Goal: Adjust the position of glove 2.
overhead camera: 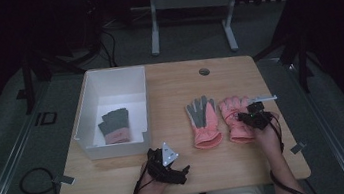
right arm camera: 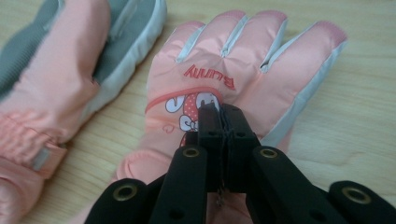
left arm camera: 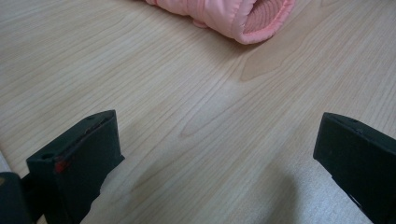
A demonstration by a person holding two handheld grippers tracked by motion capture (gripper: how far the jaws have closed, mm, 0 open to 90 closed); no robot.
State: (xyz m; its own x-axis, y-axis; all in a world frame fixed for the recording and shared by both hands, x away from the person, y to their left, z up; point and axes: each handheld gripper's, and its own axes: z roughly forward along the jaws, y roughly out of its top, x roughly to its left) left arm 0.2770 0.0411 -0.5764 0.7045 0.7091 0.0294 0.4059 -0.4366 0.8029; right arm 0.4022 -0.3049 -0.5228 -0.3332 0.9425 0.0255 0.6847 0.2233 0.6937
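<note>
Two pink ski gloves lie side by side on the wooden table (overhead camera: 169,92). The left glove (overhead camera: 204,118) (right arm camera: 70,79) shows its grey palm. The right glove (overhead camera: 235,116) (right arm camera: 243,60) lies back up with a "Bunny" print. My right gripper (overhead camera: 253,116) (right arm camera: 220,112) is shut, its tips down on that glove's printed back; I cannot tell whether fabric is pinched. My left gripper (overhead camera: 184,172) (left arm camera: 219,154) stands open just above bare wood near the front edge, with a pink glove cuff (left arm camera: 233,14) ahead of it.
A white bin (overhead camera: 91,102) sits at the table's left and holds a grey and pink glove (overhead camera: 115,126). A round cable hole (overhead camera: 204,71) is near the far edge. Table legs (overhead camera: 153,24) stand on the floor beyond.
</note>
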